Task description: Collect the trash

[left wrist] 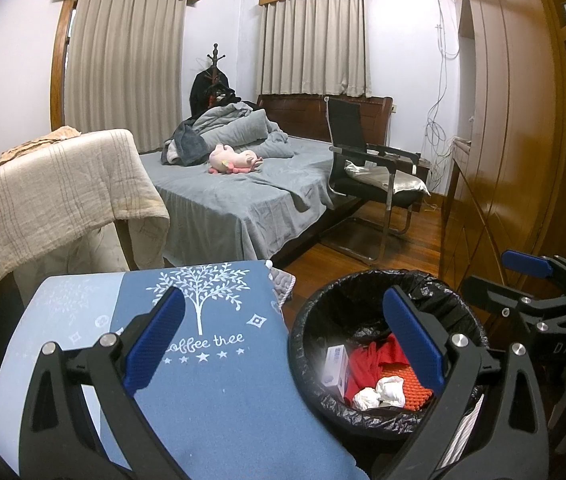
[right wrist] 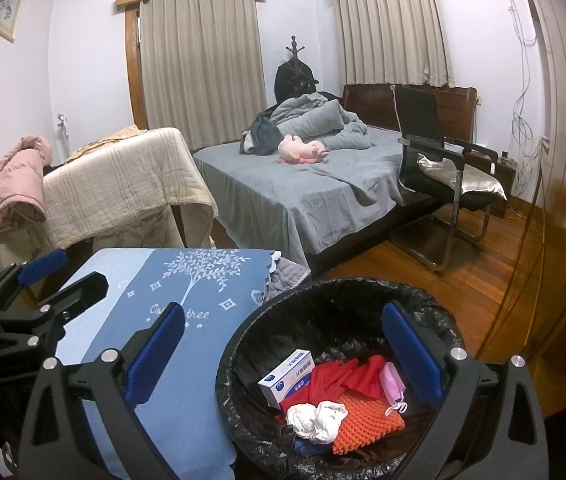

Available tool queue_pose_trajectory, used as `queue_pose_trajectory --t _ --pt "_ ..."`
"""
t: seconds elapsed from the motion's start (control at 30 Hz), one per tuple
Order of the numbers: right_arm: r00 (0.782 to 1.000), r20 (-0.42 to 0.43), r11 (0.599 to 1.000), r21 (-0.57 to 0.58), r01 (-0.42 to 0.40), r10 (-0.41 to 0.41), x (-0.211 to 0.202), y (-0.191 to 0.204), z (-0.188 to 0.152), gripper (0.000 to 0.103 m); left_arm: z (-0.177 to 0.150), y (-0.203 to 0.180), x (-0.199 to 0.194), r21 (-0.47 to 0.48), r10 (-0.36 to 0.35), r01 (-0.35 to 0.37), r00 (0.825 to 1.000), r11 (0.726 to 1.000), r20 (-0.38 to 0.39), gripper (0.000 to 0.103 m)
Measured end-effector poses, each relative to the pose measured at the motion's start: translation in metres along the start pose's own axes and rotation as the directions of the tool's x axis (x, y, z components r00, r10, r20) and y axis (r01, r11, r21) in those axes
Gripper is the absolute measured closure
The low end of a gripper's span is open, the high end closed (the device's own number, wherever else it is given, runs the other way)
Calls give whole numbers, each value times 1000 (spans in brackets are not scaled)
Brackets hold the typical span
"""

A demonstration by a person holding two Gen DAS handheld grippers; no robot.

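A round bin with a black liner (left wrist: 323, 308) (right wrist: 283, 304) stands on the floor beside a table with a blue cloth (left wrist: 219, 392) (right wrist: 171, 320). Inside lie a white and blue box (left wrist: 337, 368) (right wrist: 287, 376), red gloves (left wrist: 371, 364) (right wrist: 343, 376), crumpled white paper (left wrist: 379, 394) (right wrist: 317, 418), an orange foam net (left wrist: 415, 392) (right wrist: 367, 418) and a pink mask (right wrist: 393, 384). My left gripper (left wrist: 283, 340) is open and empty over the table edge and bin rim. My right gripper (right wrist: 283, 354) is open and empty above the bin.
A bed with grey sheets (left wrist: 243, 196) (right wrist: 315, 196) and a pink plush toy (left wrist: 235, 158) stands behind. A black chair (left wrist: 367, 160) (right wrist: 443, 164) is at its right. A beige-draped stand (left wrist: 63, 184) is on the left, a wooden wardrobe (left wrist: 515, 120) on the right.
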State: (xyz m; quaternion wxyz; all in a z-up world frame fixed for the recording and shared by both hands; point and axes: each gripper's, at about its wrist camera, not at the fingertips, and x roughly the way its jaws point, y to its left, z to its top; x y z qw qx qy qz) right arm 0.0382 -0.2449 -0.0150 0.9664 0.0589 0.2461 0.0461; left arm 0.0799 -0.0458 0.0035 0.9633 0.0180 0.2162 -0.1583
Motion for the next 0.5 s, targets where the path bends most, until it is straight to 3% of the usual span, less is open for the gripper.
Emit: queue_pose_trajectory --t 0.5 --pt "1000 0 1000 0 0 0 0 0 0 6 -6 5 0 -1 4 -4 1000 1000 -4 6"
